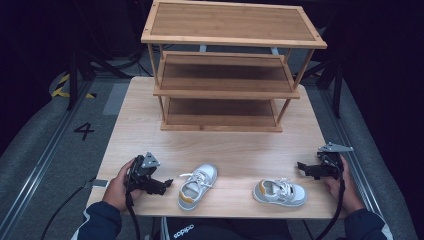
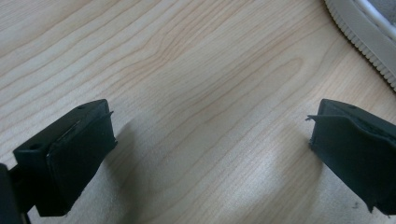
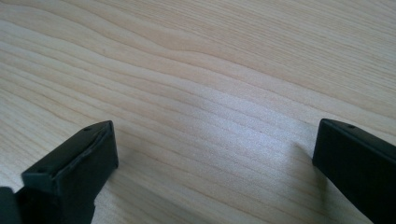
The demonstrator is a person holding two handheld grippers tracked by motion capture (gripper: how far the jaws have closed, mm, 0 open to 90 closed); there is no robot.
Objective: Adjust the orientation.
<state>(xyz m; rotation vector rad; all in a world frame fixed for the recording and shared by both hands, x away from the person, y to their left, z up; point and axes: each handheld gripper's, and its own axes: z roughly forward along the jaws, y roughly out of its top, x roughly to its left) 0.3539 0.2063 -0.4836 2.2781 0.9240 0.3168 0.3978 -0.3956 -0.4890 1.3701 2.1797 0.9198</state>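
Table [image 1: 150, 130]: pale wood top that carries everything; both grippers sit low over its near edge, one at each side.
Shoe rack [image 1: 227, 70]: three wooden shelves, all bare, standing well beyond both grippers at the far side. Judged, it is where the shoes are meant to go, so it faces the person with its open side.
Left shoe [image 1: 197, 186]: white with a tan heel, just to the right of the left gripper, toe pointing away toward the rack; its ribbed sole edge [image 2: 359, 32] peeks in ahead of that gripper's right jaw. It lies apart from the jaws.
Right shoe [image 1: 280, 192]: matching, lying crosswise, near the right gripper and a little closer to the person than its jaws. The pair seems split so each hand gets one.
Left gripper [image 1: 167, 183]: jaws spread wide with only bare wood between them, aimed at the shoe beside it, likely ready to close on it.
Right gripper [image 1: 301, 165]: jaws likewise wide apart and holding nothing, pointing inward across the table.
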